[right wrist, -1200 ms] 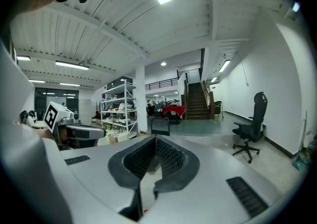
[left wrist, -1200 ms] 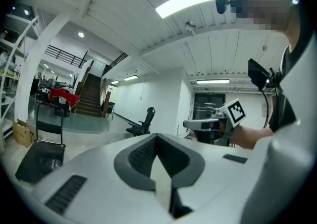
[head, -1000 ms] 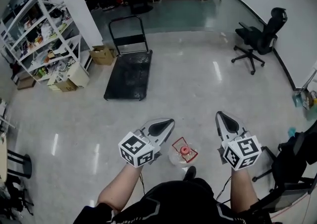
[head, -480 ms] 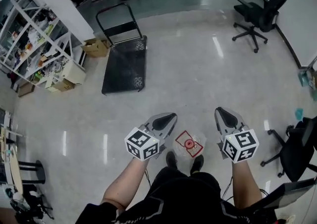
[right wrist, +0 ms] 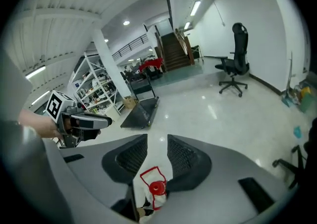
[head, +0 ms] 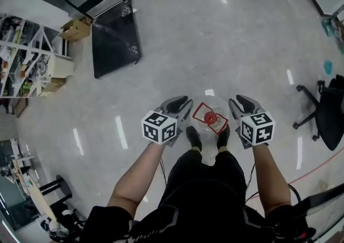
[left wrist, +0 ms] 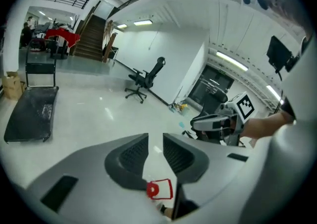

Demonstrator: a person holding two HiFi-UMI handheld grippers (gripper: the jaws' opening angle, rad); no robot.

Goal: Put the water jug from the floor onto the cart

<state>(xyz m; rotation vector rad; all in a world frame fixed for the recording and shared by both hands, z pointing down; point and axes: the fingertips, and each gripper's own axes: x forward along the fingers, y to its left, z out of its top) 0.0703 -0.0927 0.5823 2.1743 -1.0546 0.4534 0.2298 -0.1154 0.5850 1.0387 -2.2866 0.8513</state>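
The left claw [left wrist: 155,139] and right claw [right wrist: 157,141] both stand with jaws apart. They have just been opening, and neither has anything pinched. The red-capped water jug [head: 210,120] stands on the floor [head: 226,48] between the two claws, just beside each. The cart [head: 114,37] lies well ahead of the left claw.

Water jug [head: 210,120] — on the floor [head: 215,48]

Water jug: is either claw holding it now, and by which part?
Nothing is held. The left claw and right claw flank the water jug on the floor; both sets of jaws have just been opening, with nothing pressed between them.
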